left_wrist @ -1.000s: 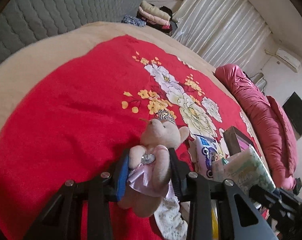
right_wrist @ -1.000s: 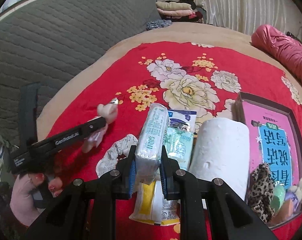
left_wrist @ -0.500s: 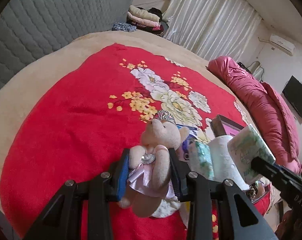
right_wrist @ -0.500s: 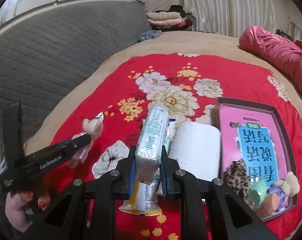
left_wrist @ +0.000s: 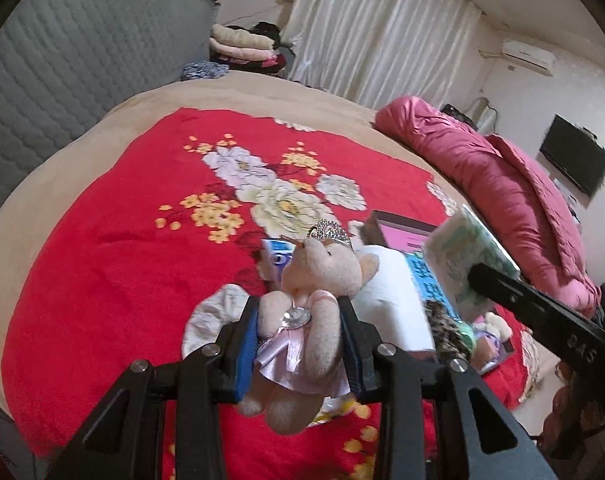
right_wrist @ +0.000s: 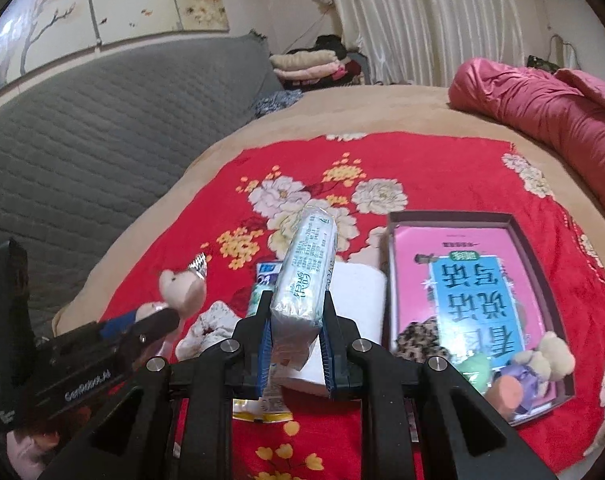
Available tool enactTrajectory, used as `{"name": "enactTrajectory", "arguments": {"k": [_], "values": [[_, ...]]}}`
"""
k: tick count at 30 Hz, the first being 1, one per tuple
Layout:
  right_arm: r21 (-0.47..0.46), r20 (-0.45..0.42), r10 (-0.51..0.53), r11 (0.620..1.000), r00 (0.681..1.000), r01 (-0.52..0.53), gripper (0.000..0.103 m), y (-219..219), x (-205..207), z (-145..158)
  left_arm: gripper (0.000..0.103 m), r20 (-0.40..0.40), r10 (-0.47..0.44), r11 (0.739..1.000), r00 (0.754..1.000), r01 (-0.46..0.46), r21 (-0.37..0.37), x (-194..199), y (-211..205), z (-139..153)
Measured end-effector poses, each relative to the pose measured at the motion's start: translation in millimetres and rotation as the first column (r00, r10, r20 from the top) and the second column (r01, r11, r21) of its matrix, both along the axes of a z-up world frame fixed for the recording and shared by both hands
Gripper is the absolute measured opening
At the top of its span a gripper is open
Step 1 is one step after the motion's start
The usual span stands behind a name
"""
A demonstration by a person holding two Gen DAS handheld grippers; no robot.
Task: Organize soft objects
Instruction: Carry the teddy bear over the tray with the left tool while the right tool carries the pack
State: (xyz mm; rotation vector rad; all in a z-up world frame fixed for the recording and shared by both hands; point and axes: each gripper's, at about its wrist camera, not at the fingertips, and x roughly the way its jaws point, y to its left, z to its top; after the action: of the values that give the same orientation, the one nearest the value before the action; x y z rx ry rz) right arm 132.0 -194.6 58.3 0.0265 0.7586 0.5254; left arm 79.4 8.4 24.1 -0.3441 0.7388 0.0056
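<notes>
Teddy bear, pale pink with a small tiara and a lilac skirt, sits pinched at its middle between the blue pads of the left gripper, raised above the red floral blanket. In the right wrist view the same bear shows at the left, head poking past the left gripper. The right gripper is clamped on a tissue pack, which stands on edge between its pads and is lifted off the bed; from the left wrist view this pack appears at the right, held by the dark finger of the other tool.

Just beneath both held things, on the blanket, lie a white paper roll, a white flowered scrunchie to its left, and a blue-and-white packet just beyond. To the right of the roll sits a shallow brown box with a pink and blue printed sheet inside; at its near end lie a leopard-print piece, a small cream plush and a few pastel soft items. Farther right a rolled magenta quilt lies along the bed edge. A grey quilted headboard rises at the left, with folded clothes at the far end by the curtains.
</notes>
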Motion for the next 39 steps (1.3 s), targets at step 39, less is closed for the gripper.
{"name": "enactTrajectory", "arguments": {"k": [39], "values": [[0.147, 0.036, -0.341, 0.932, 0.939, 0.332, 0.021, -198.7, -20.5, 8.6, 0.037, -0.015, -0.308, 0.937, 0.951, 0.307, 0.166, 35.7, -172.6, 42.1]]}}
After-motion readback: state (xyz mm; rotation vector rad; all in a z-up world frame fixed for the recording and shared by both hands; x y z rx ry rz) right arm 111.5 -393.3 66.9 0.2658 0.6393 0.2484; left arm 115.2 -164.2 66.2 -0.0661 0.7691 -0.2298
